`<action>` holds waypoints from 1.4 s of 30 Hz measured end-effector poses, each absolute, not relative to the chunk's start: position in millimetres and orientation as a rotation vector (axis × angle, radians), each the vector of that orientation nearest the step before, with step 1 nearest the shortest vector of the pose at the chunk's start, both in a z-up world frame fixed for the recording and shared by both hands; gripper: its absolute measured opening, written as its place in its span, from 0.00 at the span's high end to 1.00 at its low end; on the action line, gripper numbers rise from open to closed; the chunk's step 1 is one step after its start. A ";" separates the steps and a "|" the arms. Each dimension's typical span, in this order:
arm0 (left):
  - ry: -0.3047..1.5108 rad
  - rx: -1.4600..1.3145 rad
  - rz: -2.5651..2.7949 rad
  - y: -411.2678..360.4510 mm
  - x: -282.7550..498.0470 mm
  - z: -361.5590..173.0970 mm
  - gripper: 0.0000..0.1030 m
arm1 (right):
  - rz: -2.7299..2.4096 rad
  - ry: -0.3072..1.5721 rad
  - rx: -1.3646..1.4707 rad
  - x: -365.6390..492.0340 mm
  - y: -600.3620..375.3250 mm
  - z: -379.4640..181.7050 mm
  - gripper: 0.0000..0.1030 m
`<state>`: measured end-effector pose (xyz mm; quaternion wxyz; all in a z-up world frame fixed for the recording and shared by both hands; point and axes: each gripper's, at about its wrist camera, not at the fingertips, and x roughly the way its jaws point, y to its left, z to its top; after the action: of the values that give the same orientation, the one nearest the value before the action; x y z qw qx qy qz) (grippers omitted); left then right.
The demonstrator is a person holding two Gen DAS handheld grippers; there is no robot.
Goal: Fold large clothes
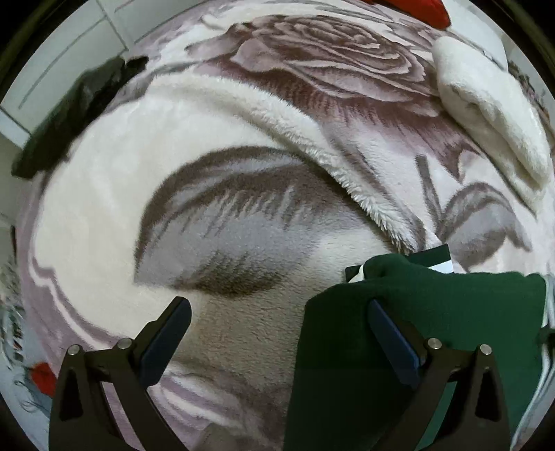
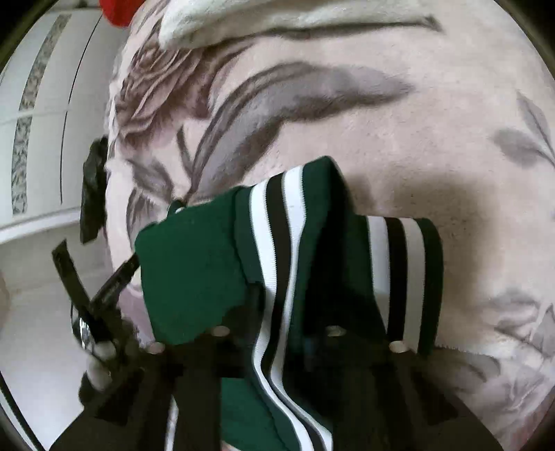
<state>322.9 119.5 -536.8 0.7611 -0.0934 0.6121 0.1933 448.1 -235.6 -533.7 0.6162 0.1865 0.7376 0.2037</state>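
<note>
A dark green garment (image 1: 433,312) with white and black striped trim lies on a floral fleece blanket (image 1: 242,222). In the left wrist view my left gripper (image 1: 277,322) is open; its right finger (image 1: 392,340) rests on the green cloth, its left finger (image 1: 166,336) is over the blanket. In the right wrist view the garment (image 2: 194,270) is bunched up, and my right gripper (image 2: 277,333) is shut on its striped band (image 2: 277,243); the fingers are mostly hidden by the cloth. The left gripper (image 2: 114,277) shows at the left, touching the garment's edge.
A folded cream fleece piece (image 1: 492,114) lies at the far right of the blanket. A dark object (image 1: 73,114) sits at the bed's left edge. Something red (image 1: 416,10) lies at the top. White cabinet doors (image 2: 41,121) stand beyond the bed.
</note>
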 end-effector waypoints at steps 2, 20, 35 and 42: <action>1.311 -0.188 0.402 110.6 328.6 -530.8 0.00 | 0.425 1.624 0.414 443.7 -249.5 -509.6 0.98; 1.240 -0.141 0.483 112.4 271.2 -476.4 0.00 | 0.452 1.815 0.528 388.7 -309.3 -518.4 0.41; 1.409 -0.265 0.527 76.8 143.9 -514.9 0.00 | 0.356 1.816 0.432 290.7 -307.1 -517.4 0.88; 1.428 -0.196 0.523 72.4 148.5 -519.3 0.00 | 0.258 1.849 0.403 292.5 -313.7 -556.1 0.97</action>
<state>148.5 72.4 -519.3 0.7202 -0.0885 0.6461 0.2367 292.5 -313.7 -556.1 0.5776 0.1723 0.7903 0.1101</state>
